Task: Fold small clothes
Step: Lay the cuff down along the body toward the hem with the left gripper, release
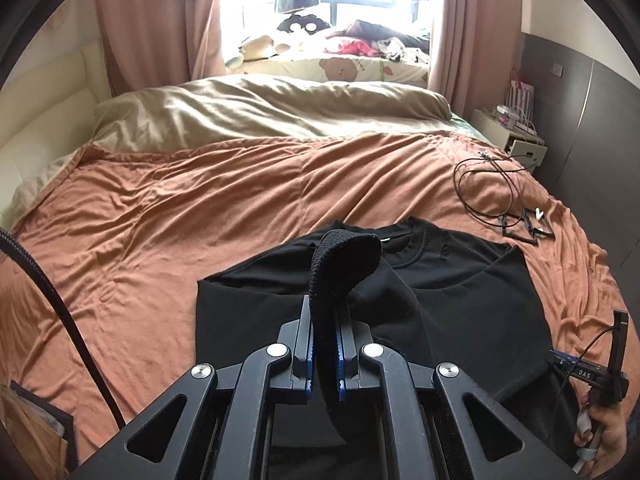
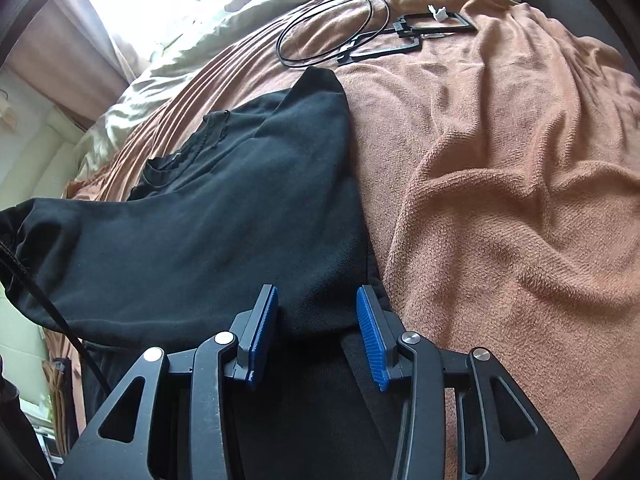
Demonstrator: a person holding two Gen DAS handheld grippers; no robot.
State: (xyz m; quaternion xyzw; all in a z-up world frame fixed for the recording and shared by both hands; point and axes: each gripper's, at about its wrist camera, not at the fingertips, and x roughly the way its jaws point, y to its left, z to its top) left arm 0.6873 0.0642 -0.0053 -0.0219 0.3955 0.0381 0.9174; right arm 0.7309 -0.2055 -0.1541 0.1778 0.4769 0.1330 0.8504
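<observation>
Orange blanket point(image 1: 200, 200) covers the bed, and a black shirt point(image 1: 460, 280) lies on it near a black cable point(image 1: 480, 184). Left tool point(image 1: 324, 344) is clamped on a raised fold of the shirt. Right tool point(image 2: 318, 332) has its blue pads point(image 2: 372, 336) apart, with shirt cloth lying between them.

Before you, a bed point(image 1: 200, 216) under a rumpled orange blanket point(image 2: 500, 200), beige duvet point(image 1: 260, 108) bunched at its far end, black garment point(image 2: 224, 216) lying on the blanket, looped black cable point(image 1: 486, 184) and flat black frames point(image 2: 424, 34) near the garment's collar end.
</observation>
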